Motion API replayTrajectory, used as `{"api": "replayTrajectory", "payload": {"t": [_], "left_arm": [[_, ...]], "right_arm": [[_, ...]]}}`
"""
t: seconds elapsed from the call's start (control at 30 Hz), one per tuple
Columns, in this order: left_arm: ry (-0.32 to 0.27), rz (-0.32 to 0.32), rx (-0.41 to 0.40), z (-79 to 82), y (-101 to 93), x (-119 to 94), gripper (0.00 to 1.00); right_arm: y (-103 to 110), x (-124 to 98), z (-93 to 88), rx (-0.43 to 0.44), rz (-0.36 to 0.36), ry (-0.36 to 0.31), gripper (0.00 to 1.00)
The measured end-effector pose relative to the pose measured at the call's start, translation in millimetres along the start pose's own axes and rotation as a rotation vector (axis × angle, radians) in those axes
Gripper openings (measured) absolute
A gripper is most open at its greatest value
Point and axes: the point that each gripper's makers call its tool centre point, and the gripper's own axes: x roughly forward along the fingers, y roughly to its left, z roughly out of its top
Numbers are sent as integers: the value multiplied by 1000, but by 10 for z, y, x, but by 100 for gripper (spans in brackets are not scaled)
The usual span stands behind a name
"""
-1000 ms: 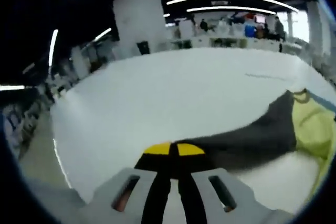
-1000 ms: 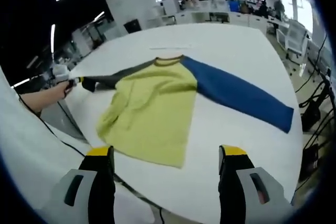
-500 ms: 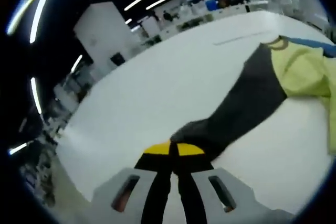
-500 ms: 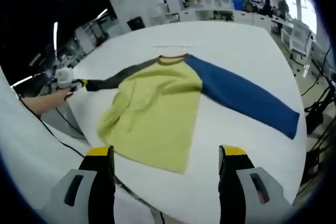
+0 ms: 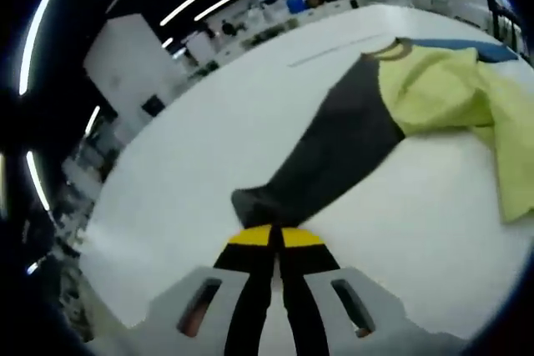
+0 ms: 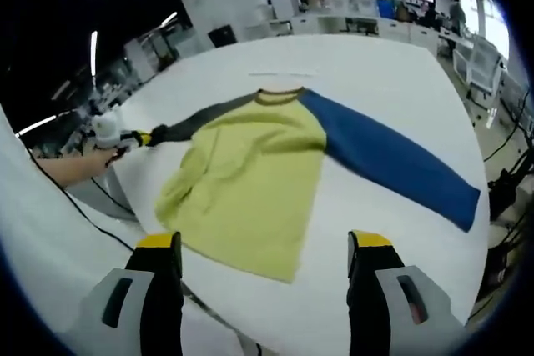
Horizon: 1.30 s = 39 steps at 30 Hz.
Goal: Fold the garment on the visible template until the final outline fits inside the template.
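Long-sleeved shirt, yellow-green body with one dark grey sleeve and one blue sleeve (image 6: 250, 185), spread flat on large white tabletop (image 6: 375, 81), collar toward far side in right gripper view.

Left gripper (image 5: 273, 238): yellow-tipped black jaws pressed together, clamped on cuff end of dark grey sleeve (image 5: 334, 152). Sleeve runs from jaws diagonally up to olive collar (image 5: 392, 49); cloth bunched at cuff. Yellow-green body panel (image 5: 450, 93) rumpled past shoulder seam, sliver of blue beyond.

Same gripper visible in right gripper view at table's left edge (image 6: 138, 139), held by a person's hand (image 6: 79, 166), grey sleeve pulled out straight toward it.

Right gripper (image 6: 263, 243): jaws wide apart, holding nothing, above near table edge, apart from shirt hem. Blue sleeve (image 6: 392, 164) stretched out flat to right, cuff near table edge.

Thin faint line on tabletop beyond collar (image 6: 275, 73); cannot tell whether template marking.
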Motion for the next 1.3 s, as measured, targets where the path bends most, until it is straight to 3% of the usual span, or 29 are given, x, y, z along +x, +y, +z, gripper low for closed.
{"api": "replayTrajectory", "payload": {"t": [0.37,0.67,0.77,0.87,0.97,1.07,1.3], "left_arm": [[10,-60,-69,-4,-220,26,0],[22,-121,-70,6,-445,5,0],[11,-142,-45,55,-533,-18,0],[5,-180,85,113,-690,-35,0],[13,-216,132,117,-829,-15,0],[26,-234,115,110,-902,12,0],[14,-246,86,139,-872,32,0]], "right_arm": [[-40,-61,-55,11,-13,0,81],[-30,-56,-54,12,-9,-4,81],[-22,-51,-53,12,-7,-5,81],[-16,-47,-52,13,-7,-6,81],[-13,-45,-54,11,-6,-6,81],[-12,-51,-54,12,-8,-7,81],[-38,-79,-82,20,-18,-8,81]]}}
